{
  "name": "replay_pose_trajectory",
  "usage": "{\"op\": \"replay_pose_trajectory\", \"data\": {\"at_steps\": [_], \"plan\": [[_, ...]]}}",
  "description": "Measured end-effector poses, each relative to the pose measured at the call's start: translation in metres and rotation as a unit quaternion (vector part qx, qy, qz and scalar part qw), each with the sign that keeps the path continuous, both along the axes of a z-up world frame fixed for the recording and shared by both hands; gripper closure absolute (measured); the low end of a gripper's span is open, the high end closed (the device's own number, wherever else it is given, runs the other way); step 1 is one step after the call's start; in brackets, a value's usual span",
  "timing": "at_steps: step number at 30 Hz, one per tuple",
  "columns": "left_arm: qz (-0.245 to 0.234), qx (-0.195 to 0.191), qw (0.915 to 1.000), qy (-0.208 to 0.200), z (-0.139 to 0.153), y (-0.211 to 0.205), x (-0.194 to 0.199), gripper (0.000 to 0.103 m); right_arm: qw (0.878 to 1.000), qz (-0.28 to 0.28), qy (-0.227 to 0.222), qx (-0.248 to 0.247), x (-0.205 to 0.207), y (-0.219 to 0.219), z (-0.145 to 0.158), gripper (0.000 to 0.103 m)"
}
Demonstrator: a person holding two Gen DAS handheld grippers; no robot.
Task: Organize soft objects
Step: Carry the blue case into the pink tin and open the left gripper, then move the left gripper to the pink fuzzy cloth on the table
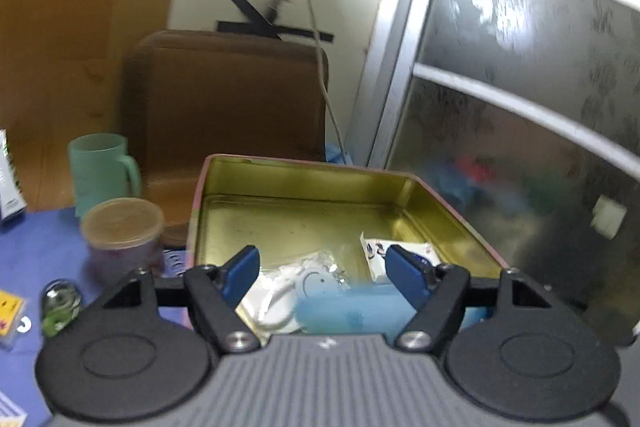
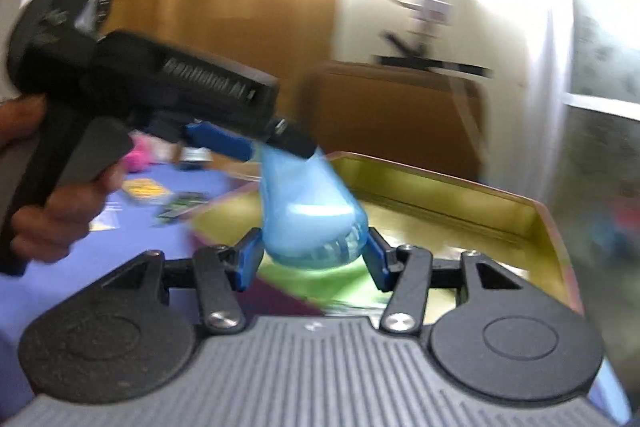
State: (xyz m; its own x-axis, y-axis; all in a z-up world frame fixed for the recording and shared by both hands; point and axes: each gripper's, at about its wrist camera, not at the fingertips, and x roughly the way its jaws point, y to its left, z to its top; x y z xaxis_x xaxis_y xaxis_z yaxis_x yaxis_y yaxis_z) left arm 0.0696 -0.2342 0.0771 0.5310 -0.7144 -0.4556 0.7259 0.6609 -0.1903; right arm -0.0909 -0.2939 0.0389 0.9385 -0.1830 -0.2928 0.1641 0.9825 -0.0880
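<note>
A light-blue, translucent soft object stands over the near edge of an open gold tin. My right gripper is shut on its wide ribbed lower end, both blue pads against its sides. A hand holds my left gripper at the object's top end. In the left wrist view the blue object lies low between the fingers of the left gripper, against the right finger and apart from the left one. The tin holds a clear plastic packet and a white printed packet.
On the purple cloth left of the tin stand a green mug and a lidded clear cup, with small cards nearby. A brown chair back is behind, a frosted glass door at the right. A pink fluffy thing lies far left.
</note>
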Motion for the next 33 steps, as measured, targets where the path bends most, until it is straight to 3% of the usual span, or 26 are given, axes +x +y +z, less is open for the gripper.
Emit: {"op": "replay_pose_trajectory", "data": {"at_steps": [5,9,14,16,18,21,23,26,27,29,33], "plan": [[0.001,0.030,0.9995,-0.006,-0.017,-0.026,-0.009,0.031,0.995,-0.097,0.002,-0.023,0.007,-0.029,-0.012,0.040],[0.008,0.054,0.9983,-0.020,-0.023,-0.024,-0.016,0.031,0.994,-0.106,-0.003,-0.014,0.001,-0.039,-0.018,0.040],[0.016,0.045,0.9985,-0.024,-0.019,-0.008,-0.022,0.029,0.996,-0.085,-0.002,0.002,-0.010,-0.038,-0.014,0.041],[0.019,0.042,0.9985,-0.029,-0.015,0.000,-0.026,0.029,0.998,-0.065,0.005,0.021,-0.008,-0.038,-0.009,0.050],[0.021,0.036,0.9987,-0.030,-0.012,0.013,-0.030,0.029,0.997,-0.051,0.029,0.059,0.000,-0.045,-0.005,0.064],[0.034,0.030,0.9978,-0.048,-0.007,0.036,-0.038,0.027,0.984,-0.035,0.093,0.147,0.022,-0.071,-0.003,0.064],[0.049,0.025,0.9966,-0.060,-0.006,0.055,-0.041,0.025,0.976,-0.049,0.110,0.180,0.033,-0.086,0.000,0.063],[0.081,0.025,0.9941,-0.067,-0.008,0.085,-0.039,0.025,0.974,-0.098,0.127,0.162,0.048,-0.096,0.003,0.047],[0.092,0.024,0.9933,-0.065,-0.010,0.095,-0.036,0.025,0.973,-0.100,0.124,0.165,0.050,-0.097,0.006,0.047],[0.120,0.023,0.9909,-0.056,-0.014,0.117,-0.029,0.025,0.976,-0.080,0.096,0.176,0.045,-0.088,0.014,0.047],[0.187,0.040,0.9812,-0.024,-0.030,0.163,-0.002,0.025,0.988,-0.019,0.055,0.142,0.045,-0.041,0.032,0.047]]}}
